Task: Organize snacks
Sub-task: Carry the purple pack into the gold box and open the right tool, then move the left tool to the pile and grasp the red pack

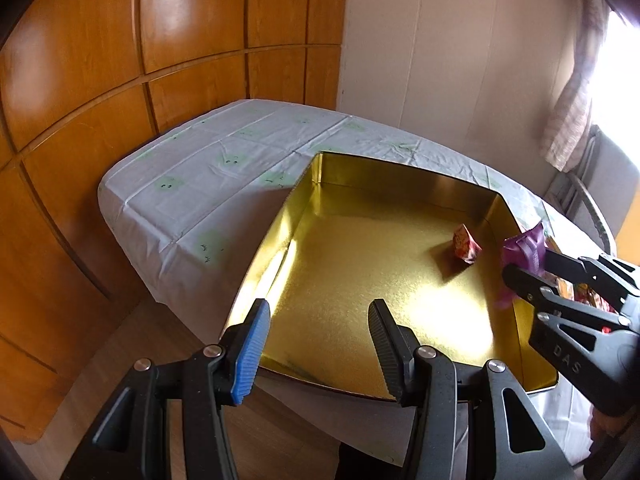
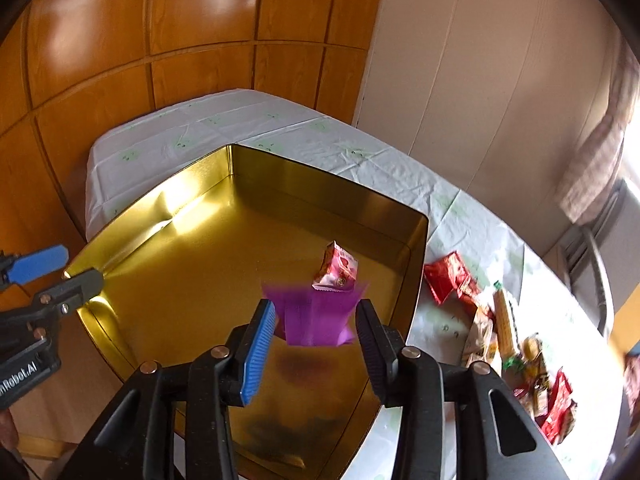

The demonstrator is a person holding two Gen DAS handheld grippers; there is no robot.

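Observation:
A large gold tin [image 1: 316, 184] [image 2: 416, 240] stands on the table. A small red-pink snack packet [image 1: 466, 246] [image 2: 337, 268] lies inside it near the right wall. My right gripper [image 2: 315, 316] [image 1: 524, 268] is open above the tin. A purple snack packet [image 2: 316, 316] [image 1: 525, 245], motion-blurred, is in the air between its fingers, apparently loose. My left gripper [image 1: 318, 312] [image 2: 60, 268] is open and empty over the tin's near left corner.
Several snack packets lie on the tablecloth right of the tin: red ones [image 2: 450, 276], a long yellow one [image 2: 505, 320] and more [image 2: 554, 404] nearer. A white patterned cloth [image 1: 208, 160] covers the table. Wooden panels [image 1: 80, 120] stand behind; a chair [image 2: 596, 280] is at right.

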